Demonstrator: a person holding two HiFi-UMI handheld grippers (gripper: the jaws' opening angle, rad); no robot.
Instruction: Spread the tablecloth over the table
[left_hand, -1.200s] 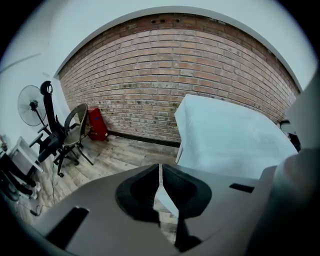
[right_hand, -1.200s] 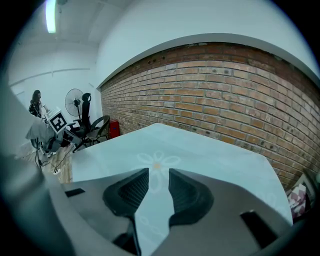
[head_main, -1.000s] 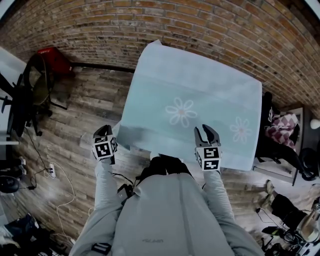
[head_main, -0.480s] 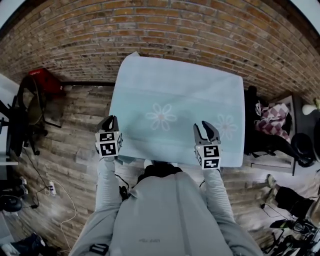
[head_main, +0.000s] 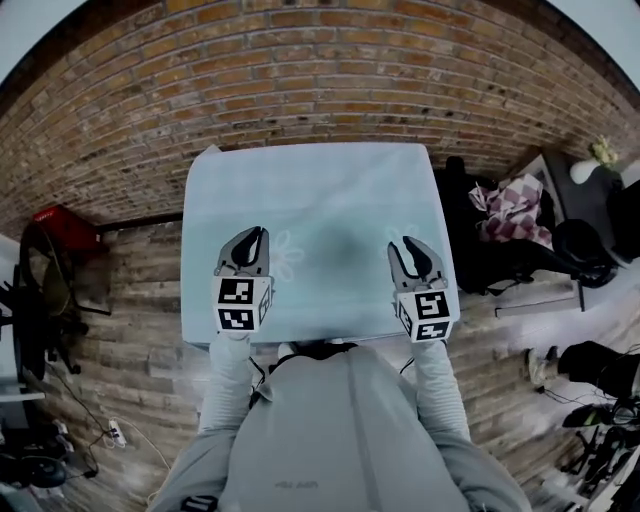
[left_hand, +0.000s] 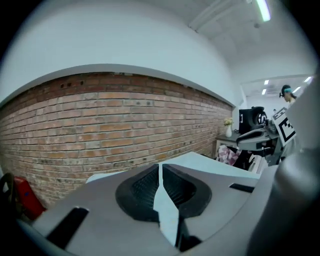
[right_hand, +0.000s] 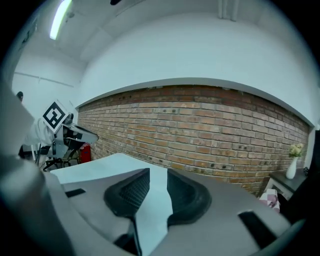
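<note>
Tablecloth (head_main: 320, 200): pale blue with a faint flower print, lying flat and covering the table, which is hidden beneath it; it extends ahead of both grippers and out past each one's outer side. Left gripper (head_main: 250, 245): held over the near left part of the cloth, jaw tips drawn together to a thin slit, the cloth (left_hand: 200, 162) showing only beyond them. Right gripper (head_main: 410, 248): level with the left one and well apart from it, over the near right part, jaws slightly parted with nothing between them but the cloth (right_hand: 100, 170) lying beyond. Brick wall (head_main: 320, 80): ahead of both grippers, past the cloth's far edge. Plank floor (head_main: 130, 290): left of the left gripper. Checked fabric (head_main: 510, 205): right of the right gripper, on dark furniture.
</note>
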